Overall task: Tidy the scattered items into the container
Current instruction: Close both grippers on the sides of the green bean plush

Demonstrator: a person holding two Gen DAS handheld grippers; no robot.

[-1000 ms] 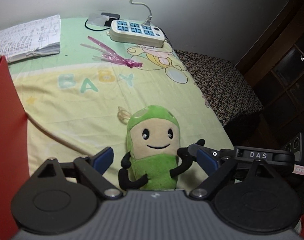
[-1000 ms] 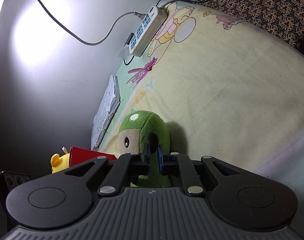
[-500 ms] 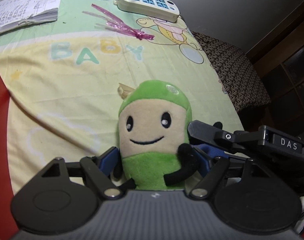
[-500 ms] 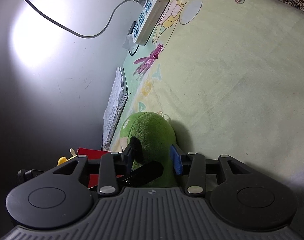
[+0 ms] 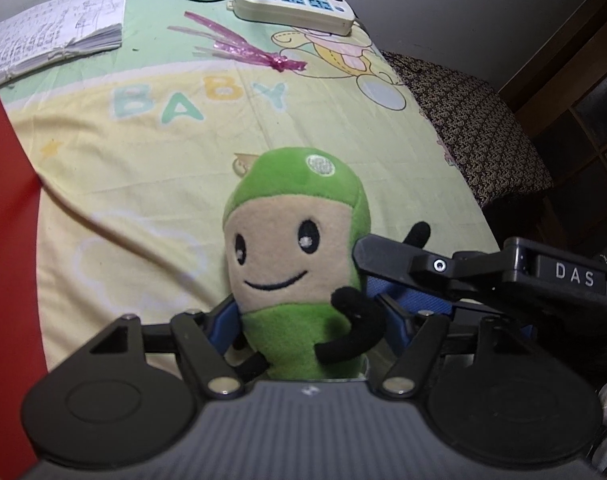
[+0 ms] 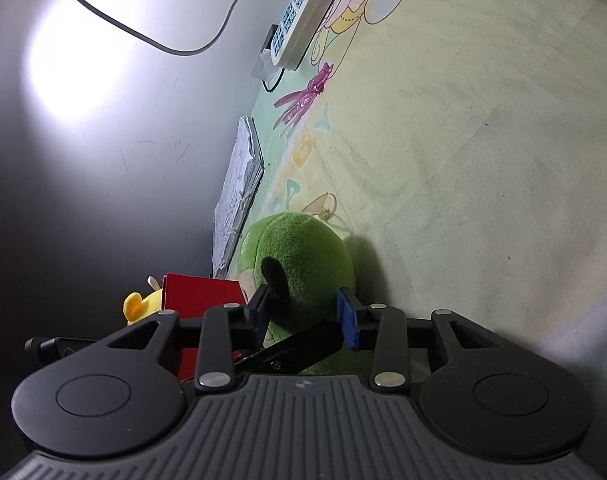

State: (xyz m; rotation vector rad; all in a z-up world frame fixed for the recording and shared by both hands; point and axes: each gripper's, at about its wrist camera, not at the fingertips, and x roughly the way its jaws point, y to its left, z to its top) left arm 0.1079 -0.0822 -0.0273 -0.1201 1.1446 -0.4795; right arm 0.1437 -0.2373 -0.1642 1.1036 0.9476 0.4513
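A green plush toy (image 5: 299, 248) with a beige smiling face and black arms stands upright on the yellow baby-print sheet (image 5: 143, 184). My left gripper (image 5: 303, 320) is shut on its lower body, one blue pad on each side. The right gripper (image 5: 403, 276) reaches in from the right, beside the toy's raised arm. In the right wrist view the right gripper (image 6: 305, 316) is open, and the plush toy (image 6: 299, 256) sits between its spread blue pads. The red container (image 5: 3, 240) stands at the left edge; the right wrist view shows that container (image 6: 199, 300) with a yellow plush (image 6: 139, 304) behind it.
A white power strip (image 5: 291, 4) with its cord lies at the far edge by the wall. A handwritten notebook (image 5: 55, 44) lies at the far left, a pink ribbon (image 5: 247, 50) between them. A dark patterned cushion (image 5: 475, 120) and dark shelving (image 5: 583, 92) border the right side.
My left gripper moved in from wide open and shut on the plush's body. The right gripper let go of the toy's black arm and opened around it.
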